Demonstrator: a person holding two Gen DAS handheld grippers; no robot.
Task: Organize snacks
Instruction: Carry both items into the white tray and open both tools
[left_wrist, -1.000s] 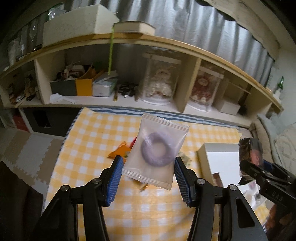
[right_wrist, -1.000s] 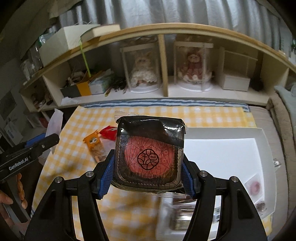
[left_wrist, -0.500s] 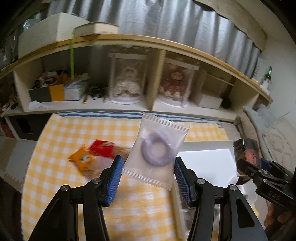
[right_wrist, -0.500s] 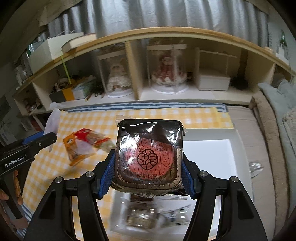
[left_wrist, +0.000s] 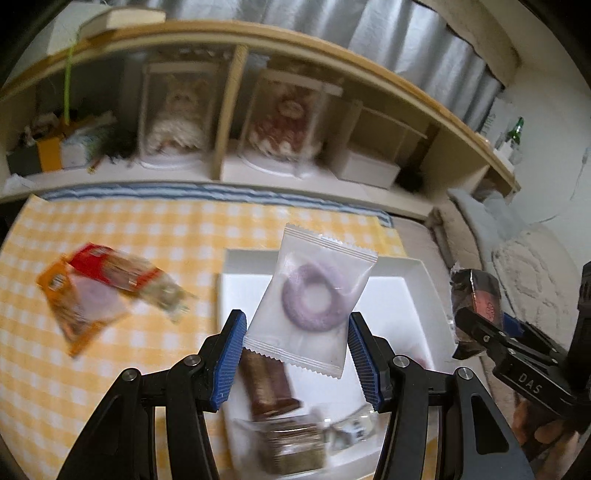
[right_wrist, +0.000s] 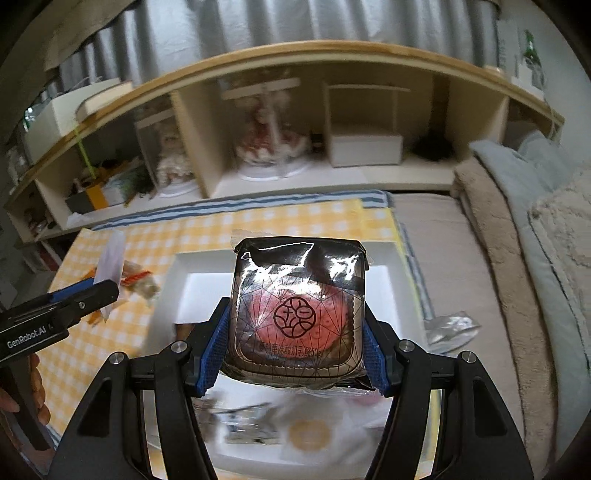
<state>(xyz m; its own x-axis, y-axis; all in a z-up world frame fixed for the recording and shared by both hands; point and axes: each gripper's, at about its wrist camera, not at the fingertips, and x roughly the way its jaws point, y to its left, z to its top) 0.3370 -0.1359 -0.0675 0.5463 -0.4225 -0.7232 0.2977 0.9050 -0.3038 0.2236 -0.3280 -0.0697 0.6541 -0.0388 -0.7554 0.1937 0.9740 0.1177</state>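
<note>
Left wrist: my left tool (left_wrist: 297, 339) grips the white doughnut packet (left_wrist: 312, 301) above the white box (left_wrist: 421, 273), which already holds snacks; orange and red packets (left_wrist: 92, 288) wait on the bench. Right wrist: my right tool (right_wrist: 295, 345) clamps the dark cake pack (right_wrist: 299, 314) over that box, not yet placed

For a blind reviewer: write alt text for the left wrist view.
The left gripper holds a clear packet with a purple ring snack above a white tray that already contains wrapped snacks. The tray sits on a yellow checked cloth beside loose snack packets; at right, the right gripper carries a dark packet.
</note>
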